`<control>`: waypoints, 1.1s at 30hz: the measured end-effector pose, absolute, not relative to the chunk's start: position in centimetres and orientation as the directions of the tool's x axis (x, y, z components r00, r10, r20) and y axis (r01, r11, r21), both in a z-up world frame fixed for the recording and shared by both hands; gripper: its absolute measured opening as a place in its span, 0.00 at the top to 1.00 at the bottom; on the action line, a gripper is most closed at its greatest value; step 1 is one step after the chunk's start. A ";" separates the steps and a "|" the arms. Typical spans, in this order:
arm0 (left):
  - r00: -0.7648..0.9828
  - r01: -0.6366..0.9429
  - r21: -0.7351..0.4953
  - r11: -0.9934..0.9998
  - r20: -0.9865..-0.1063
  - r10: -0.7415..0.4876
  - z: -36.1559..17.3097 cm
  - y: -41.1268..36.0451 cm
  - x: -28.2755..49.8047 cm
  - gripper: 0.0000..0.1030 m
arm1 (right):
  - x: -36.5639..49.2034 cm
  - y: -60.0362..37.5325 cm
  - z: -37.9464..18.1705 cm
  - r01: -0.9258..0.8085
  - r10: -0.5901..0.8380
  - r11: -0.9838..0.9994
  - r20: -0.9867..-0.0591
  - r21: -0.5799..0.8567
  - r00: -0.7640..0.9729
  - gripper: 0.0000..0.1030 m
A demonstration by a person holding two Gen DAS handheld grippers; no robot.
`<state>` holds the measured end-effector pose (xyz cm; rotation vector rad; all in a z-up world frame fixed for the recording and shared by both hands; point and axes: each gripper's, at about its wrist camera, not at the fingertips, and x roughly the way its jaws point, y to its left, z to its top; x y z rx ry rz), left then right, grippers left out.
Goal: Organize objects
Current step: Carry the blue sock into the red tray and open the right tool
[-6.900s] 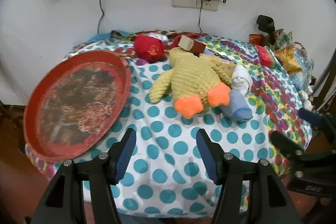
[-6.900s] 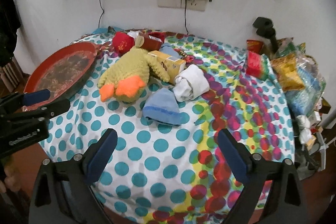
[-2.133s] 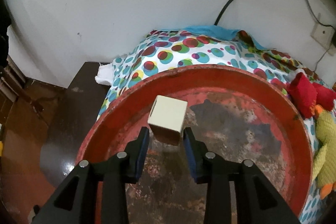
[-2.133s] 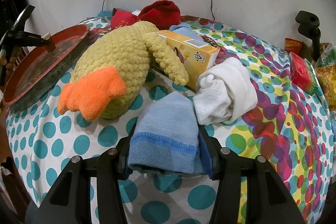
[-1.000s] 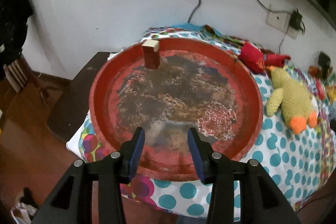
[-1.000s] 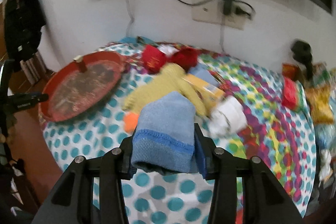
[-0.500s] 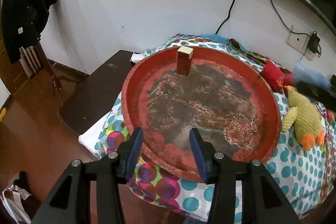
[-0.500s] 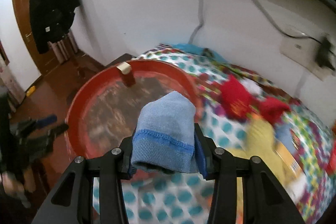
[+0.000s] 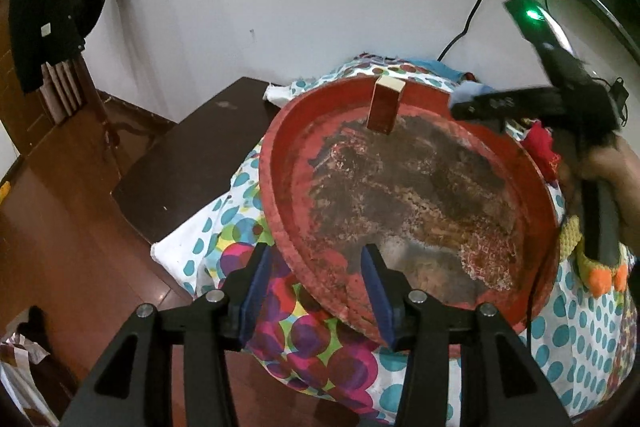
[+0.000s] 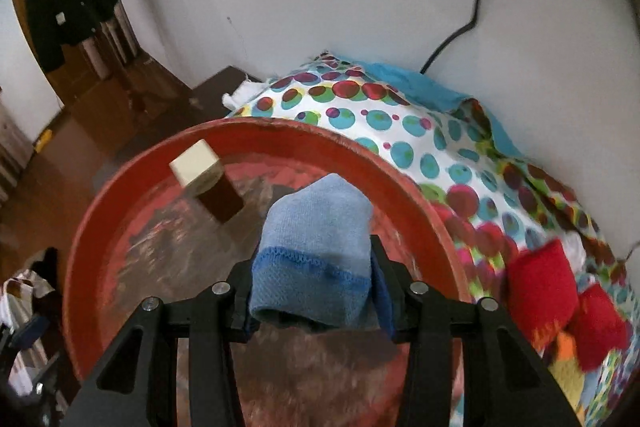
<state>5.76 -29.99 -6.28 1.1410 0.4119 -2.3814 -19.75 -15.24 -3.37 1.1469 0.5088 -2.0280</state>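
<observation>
Gripping blue sock (image 10: 316,251), right tongs (image 10: 316,291) tilt over tray (image 10: 404,183).

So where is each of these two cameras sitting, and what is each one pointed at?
Left wrist: rides on the left tongs, looking down at the red tray's near rim; its own open fingers and the person's other hand show.
Right wrist: rides on the right tongs, above the tray, its fingers clamping a blue sock.
Both see the tray and the small box standing in it.
</observation>
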 end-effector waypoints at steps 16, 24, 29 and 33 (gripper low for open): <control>-0.546 0.521 -0.064 -0.851 -0.791 -0.275 -6.7 -30.2 5.7 0.54 | -22.3 -16.2 -4.5 0.719 -0.378 -0.694 -0.868 0.035 -0.322 0.29; -0.575 0.467 -0.074 -0.881 -0.782 -0.240 -6.1 -27.8 5.3 0.54 | -16.7 -7.4 1.4 0.728 -0.473 -0.679 -0.817 0.099 -0.330 0.28; -0.597 0.410 -0.053 -0.911 -0.770 -0.224 -5.6 -25.0 5.0 0.54 | -13.5 0.4 4.2 0.674 -0.458 -0.733 -0.795 0.086 -0.397 0.28; -0.613 0.340 -0.059 -0.939 -0.771 -0.173 -5.5 -22.4 4.5 0.54 | -11.8 6.5 5.5 0.602 -0.406 -0.796 -0.787 0.055 -0.465 0.27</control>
